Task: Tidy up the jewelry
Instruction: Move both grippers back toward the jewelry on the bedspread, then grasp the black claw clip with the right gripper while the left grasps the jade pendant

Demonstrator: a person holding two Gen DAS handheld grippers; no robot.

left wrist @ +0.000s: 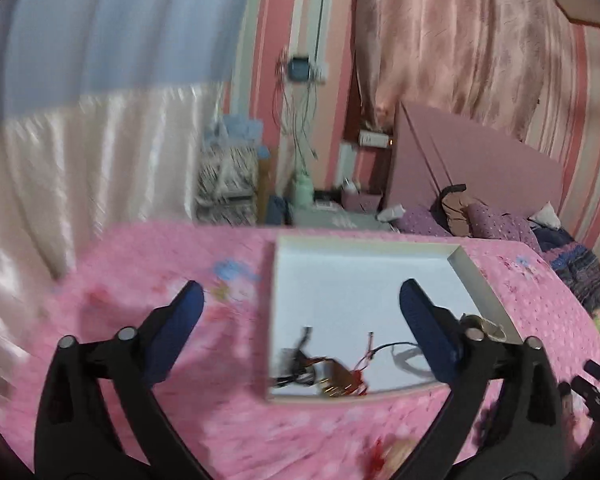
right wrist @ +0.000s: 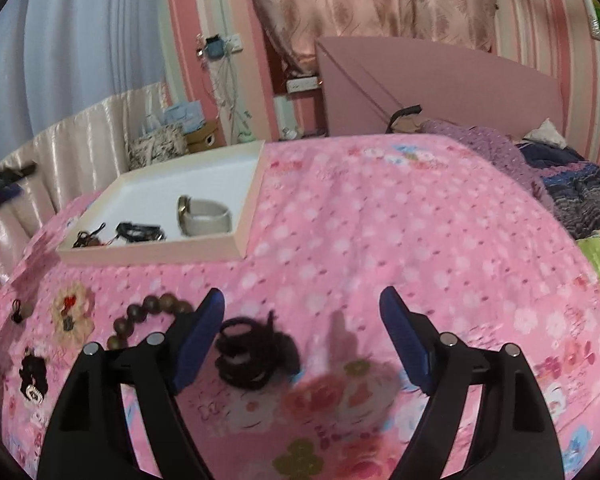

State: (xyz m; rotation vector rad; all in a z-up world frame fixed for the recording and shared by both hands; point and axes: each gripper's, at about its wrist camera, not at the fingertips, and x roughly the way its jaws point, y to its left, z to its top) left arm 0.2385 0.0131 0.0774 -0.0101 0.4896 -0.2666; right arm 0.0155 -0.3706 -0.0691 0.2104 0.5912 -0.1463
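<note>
On the pink floral bedspread [right wrist: 380,220], just ahead of the right gripper [right wrist: 302,312], lies a black coiled hair tie or cord bracelet [right wrist: 256,354] — soft, light, limp; it should squash flat under the pads and may snag on the fabric. Best hold, in my judgement: across the bunched coils, not a single loop. Jaws stand wide, nothing between the pads; the piece lies nearer the left finger.

Beside it, a string of dark wooden beads [right wrist: 148,316] — hard, round, likely to roll or slip; pinch across the strand between beads. Further left sit a crocheted flower piece [right wrist: 71,312] and a small black charm [right wrist: 33,376], both light.

White shallow box [right wrist: 236,240] rests on the bed, up and left in the right view. It already holds a pale-strapped watch [right wrist: 204,216] — stiffer, heavier — and tangled black cords [right wrist: 138,232].

Left gripper [left wrist: 302,306] hovers over the same box, jaws fully wide, empty. Its right finger covers part of the watch. Motion blur smears the red-and-gold tasselled piece [left wrist: 342,384]; what it is cannot be told. Beads are partly hidden behind the right gripper's left finger.
</note>
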